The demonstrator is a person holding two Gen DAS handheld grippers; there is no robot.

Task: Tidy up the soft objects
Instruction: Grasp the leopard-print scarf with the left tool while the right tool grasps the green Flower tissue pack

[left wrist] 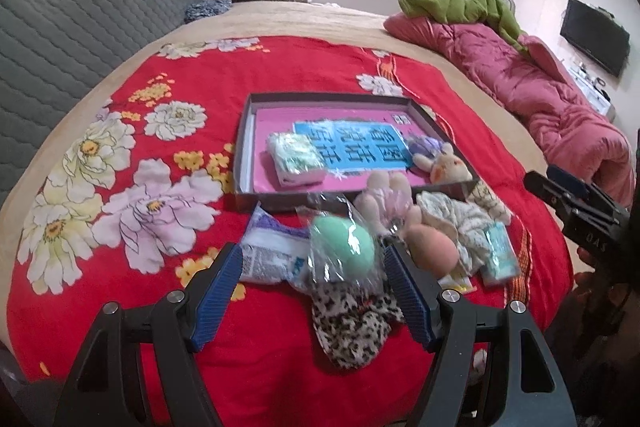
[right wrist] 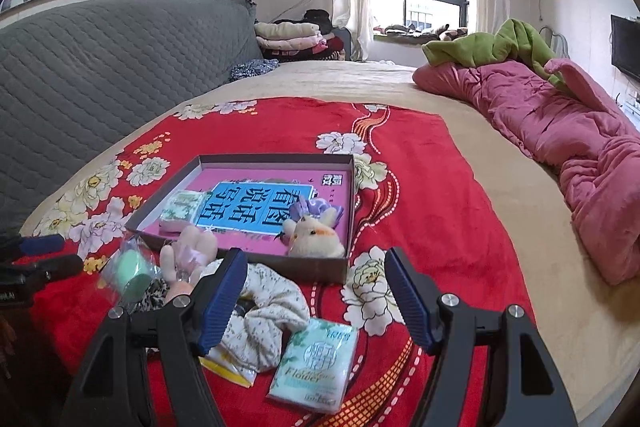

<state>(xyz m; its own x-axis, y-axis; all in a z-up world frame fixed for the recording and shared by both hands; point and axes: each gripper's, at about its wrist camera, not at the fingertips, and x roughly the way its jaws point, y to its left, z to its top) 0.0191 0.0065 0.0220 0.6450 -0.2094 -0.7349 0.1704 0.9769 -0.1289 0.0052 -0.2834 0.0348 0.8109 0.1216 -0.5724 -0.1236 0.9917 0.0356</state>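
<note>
- Green sponge in its clear wrapper lay on the red blanket, in the pile just in front of the box, framed by my left gripper.
- That gripper stood wide open and held nothing; I judged the sponge its target.
- To do it well, I needed to come down with one pad on either side of the sponge, clear of the leopard cloth beneath.
- A light squeeze seemed enough; the slick wrapper could slip.
- My right gripper was open and empty too, above the white scrunchie and tissue pack.
</note>
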